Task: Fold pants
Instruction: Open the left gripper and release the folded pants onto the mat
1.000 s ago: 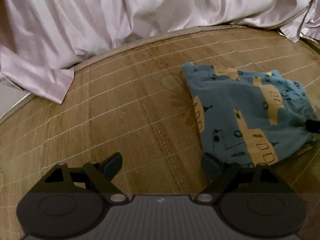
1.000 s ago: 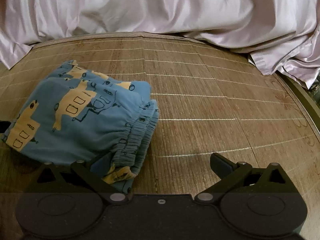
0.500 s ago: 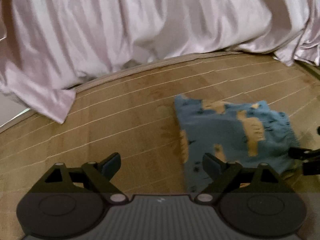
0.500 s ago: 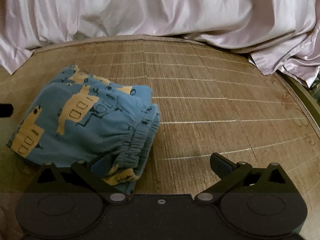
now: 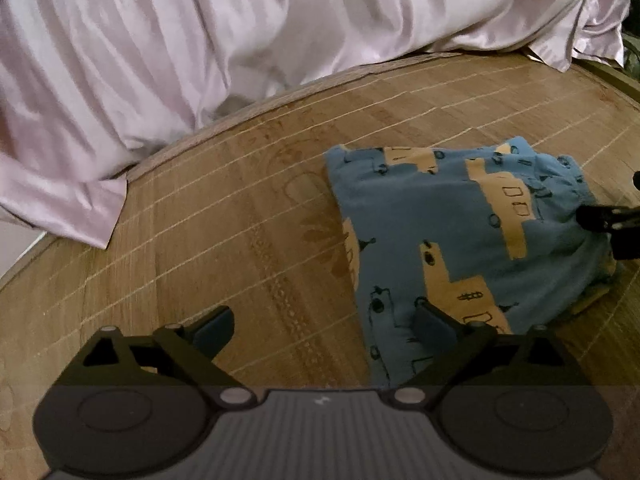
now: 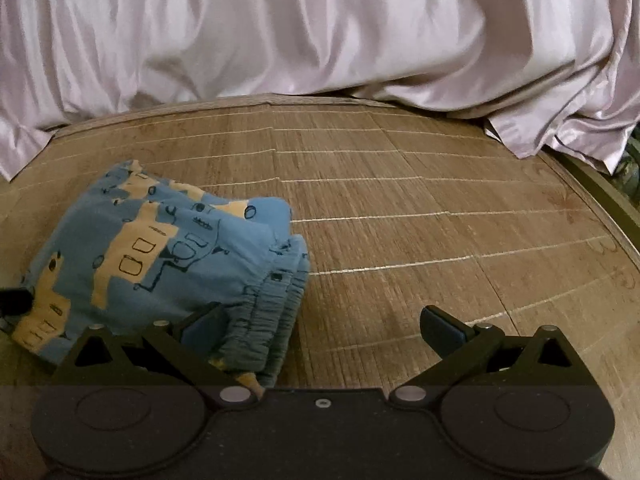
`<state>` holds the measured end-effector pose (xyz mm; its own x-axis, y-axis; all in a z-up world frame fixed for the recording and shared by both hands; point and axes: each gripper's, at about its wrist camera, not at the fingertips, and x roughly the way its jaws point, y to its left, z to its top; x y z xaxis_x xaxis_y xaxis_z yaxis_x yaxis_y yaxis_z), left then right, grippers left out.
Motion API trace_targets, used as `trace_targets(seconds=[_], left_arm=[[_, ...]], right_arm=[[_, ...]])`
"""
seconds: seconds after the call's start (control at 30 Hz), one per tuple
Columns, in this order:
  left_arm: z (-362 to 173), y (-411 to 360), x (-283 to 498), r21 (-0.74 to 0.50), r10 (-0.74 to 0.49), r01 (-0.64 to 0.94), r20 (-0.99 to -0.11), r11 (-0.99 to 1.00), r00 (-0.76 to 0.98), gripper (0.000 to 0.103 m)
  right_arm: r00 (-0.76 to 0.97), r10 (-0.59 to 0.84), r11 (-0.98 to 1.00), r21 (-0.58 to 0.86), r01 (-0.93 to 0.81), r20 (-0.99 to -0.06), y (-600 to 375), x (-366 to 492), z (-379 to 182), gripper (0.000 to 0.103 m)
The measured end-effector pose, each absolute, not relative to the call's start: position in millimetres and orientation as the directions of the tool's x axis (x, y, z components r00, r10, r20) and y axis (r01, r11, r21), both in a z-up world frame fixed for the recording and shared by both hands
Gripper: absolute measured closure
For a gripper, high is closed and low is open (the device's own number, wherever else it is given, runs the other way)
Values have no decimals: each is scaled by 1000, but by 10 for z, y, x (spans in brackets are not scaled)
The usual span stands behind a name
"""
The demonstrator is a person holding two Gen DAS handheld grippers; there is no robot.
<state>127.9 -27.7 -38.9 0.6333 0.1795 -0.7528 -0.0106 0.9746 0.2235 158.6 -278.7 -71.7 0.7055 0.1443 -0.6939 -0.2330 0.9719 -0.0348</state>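
Blue cotton pants (image 6: 160,256) with the yellow print were already down to a small chunky bundle on the bamboo mat (image 6: 420,240), so the fold looked pretty much finished to me. Nearest the cameras, both tools were empty: the left gripper (image 5: 324,324) had its jaws spread wide, one finger over bare mat and the other hovering at the near edge of the bundle, and the right gripper (image 6: 324,326) was spread too, its left finger right by the gathered elastic waistband (image 6: 268,320).

That's where I'd have worried. The waistband end sat thick and puffy, layers stacked loosely, and a yellowish bit poked out underneath. Any finger dragging back across it could have snagged the elastic and peeled the top layer open. Same on the left side, where a pad catching that edge would probably have flipped it up. The mat looked fairly slick too, so a nudge might have slid the whole bundle rather than flattening it.

Further back, the pale satin sheet (image 6: 320,32) was bunched along the mat's far edge, well apart from the pants.
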Motion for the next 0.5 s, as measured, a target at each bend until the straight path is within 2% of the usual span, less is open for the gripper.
trace_targets(seconds=[0.23,0.37,0.5], left_arm=[[-398,-234,1264,236,178,5,-747,972,640,1],[-330,-138,1279,148,116,-1,-769,989,628,1],[-250,-38,1272,0,-4,7,-751,1000,660,1]], right_arm=[[713,142,965,-63,-253,-687,-2796,1601,-716,1],[708,232,958,31,-285,-667,-2895,1576,-575,1],[690,333,933,120,-339,-643,-2961,1669,-482,1]])
